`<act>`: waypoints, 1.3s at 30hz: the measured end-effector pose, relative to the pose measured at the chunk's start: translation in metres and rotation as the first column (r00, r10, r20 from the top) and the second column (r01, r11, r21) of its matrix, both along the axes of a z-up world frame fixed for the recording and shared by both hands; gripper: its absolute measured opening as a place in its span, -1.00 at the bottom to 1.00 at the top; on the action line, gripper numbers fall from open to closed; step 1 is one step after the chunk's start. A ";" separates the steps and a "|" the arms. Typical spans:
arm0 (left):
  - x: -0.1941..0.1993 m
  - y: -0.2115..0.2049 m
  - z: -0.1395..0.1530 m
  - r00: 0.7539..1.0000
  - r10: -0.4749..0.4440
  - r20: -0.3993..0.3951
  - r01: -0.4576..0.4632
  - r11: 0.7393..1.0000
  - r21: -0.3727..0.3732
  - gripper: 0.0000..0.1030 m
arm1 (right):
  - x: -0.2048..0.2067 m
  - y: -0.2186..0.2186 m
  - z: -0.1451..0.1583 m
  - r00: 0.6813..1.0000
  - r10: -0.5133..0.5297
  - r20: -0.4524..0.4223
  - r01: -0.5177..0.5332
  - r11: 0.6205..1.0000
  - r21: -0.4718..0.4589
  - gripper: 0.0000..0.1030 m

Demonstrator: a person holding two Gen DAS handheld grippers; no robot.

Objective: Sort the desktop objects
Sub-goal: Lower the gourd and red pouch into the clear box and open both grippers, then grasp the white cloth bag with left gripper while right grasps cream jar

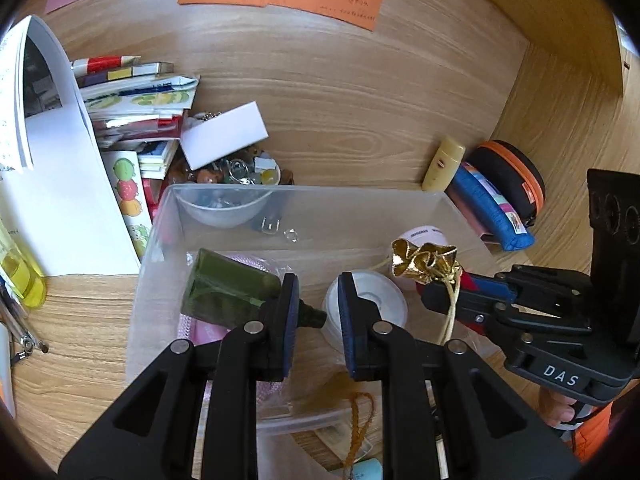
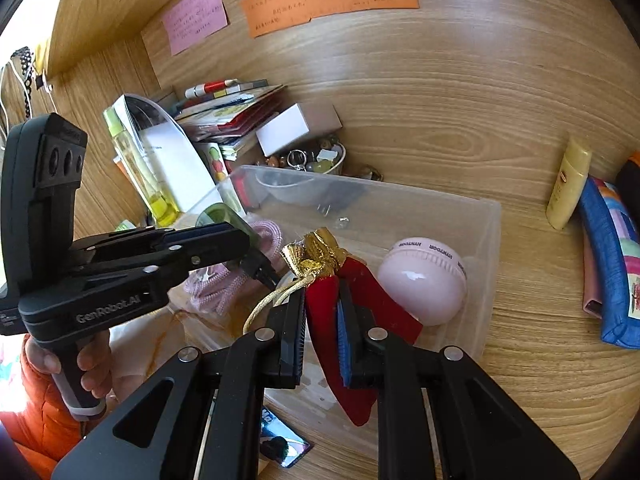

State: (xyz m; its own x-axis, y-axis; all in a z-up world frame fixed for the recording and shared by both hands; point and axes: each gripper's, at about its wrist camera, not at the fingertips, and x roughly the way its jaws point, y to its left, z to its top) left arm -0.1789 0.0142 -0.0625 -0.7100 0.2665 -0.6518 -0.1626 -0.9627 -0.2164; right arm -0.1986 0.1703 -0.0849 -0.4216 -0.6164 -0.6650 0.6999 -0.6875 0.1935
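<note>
A clear plastic bin stands on the wooden desk. My left gripper is over the bin, shut on the black neck of a dark green bottle. My right gripper is shut on a red velvet pouch with a gold ruffled top and gold cord, held above the bin. Inside the bin lie a pink round device, a pink woven cord and a white round lid.
A pile of books and papers, a white box and a bowl of trinkets stand behind the bin. A cream tube, a blue pouch and an orange-rimmed case lie to the right.
</note>
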 end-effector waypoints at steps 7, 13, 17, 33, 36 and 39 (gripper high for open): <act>0.000 0.003 -0.002 1.000 -0.007 0.015 0.008 1.000 -0.022 -0.64 | 0.003 -0.003 -0.001 0.999 -0.003 -0.032 0.004 0.999 0.033 -0.71; 0.008 0.002 0.004 1.000 0.006 0.000 -0.006 1.000 -0.030 -0.22 | 0.004 -0.006 -0.003 0.999 -0.005 -0.040 0.008 0.997 0.072 -0.61; 0.016 -0.001 0.011 1.000 0.014 -0.021 -0.015 0.999 -0.038 -0.07 | 0.007 -0.005 -0.001 0.998 -0.026 -0.065 0.032 0.995 0.093 -0.30; 0.059 -0.022 0.039 0.990 0.082 -0.112 -0.084 0.996 -0.017 0.48 | 0.051 0.003 0.019 0.978 -0.058 -0.199 0.091 0.982 0.165 0.36; 0.070 -0.029 0.042 0.986 0.100 -0.132 -0.103 0.995 -0.012 0.59 | 0.064 0.008 0.030 0.970 -0.063 -0.234 0.099 0.984 0.148 0.52; 0.081 -0.037 0.043 0.983 0.117 -0.144 -0.119 0.993 -0.007 0.67 | 0.075 0.011 0.039 0.966 -0.063 -0.250 0.097 0.987 0.127 0.60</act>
State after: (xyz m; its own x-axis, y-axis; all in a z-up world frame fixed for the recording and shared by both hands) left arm -0.0977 -0.0227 -0.0197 -0.8220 0.1660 -0.5448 -0.0758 -0.9799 -0.1843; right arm -0.1233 0.1814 -0.0461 -0.6263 -0.4839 -0.6113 0.6555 -0.7513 -0.0768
